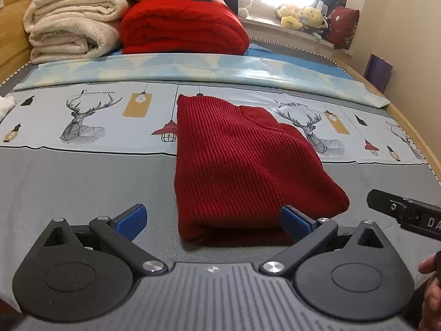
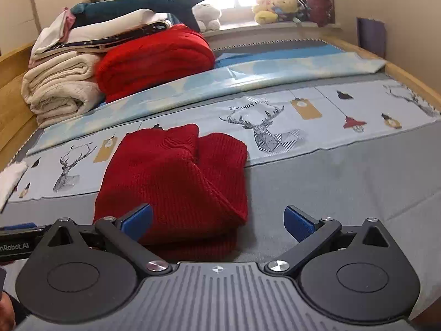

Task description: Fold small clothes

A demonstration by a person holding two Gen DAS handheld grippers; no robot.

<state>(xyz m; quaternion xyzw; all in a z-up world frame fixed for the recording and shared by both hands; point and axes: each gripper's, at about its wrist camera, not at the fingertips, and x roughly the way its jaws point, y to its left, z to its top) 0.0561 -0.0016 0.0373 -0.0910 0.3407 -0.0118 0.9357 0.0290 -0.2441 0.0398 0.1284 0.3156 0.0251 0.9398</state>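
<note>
On the grey part of the bedsheet (image 1: 82, 182), just ahead of both your tools, lies the dark red knit garment (image 1: 237, 160), folded into a thick stack whose far end reaches onto the deer-printed band. Its near folded edge sits low between the fingers of your left gripper (image 1: 213, 222), whose jaws stand wide apart; the right blue pad (image 1: 296, 222) is at the cloth's near right corner, though contact cannot be confirmed. Your right gripper (image 2: 217, 222) is likewise spread wide and holds nothing; its left pad (image 2: 137, 220) overlaps the garment's near edge in view, and its right pad is over bare sheet. Beyond the garment, a pale blue folded cover (image 1: 193, 69) runs across the bed. Behind it are stacked cream blankets (image 1: 69, 27) and a bright red blanket (image 1: 182, 27). Plush toys (image 2: 275, 8) line the windowsill.
</note>
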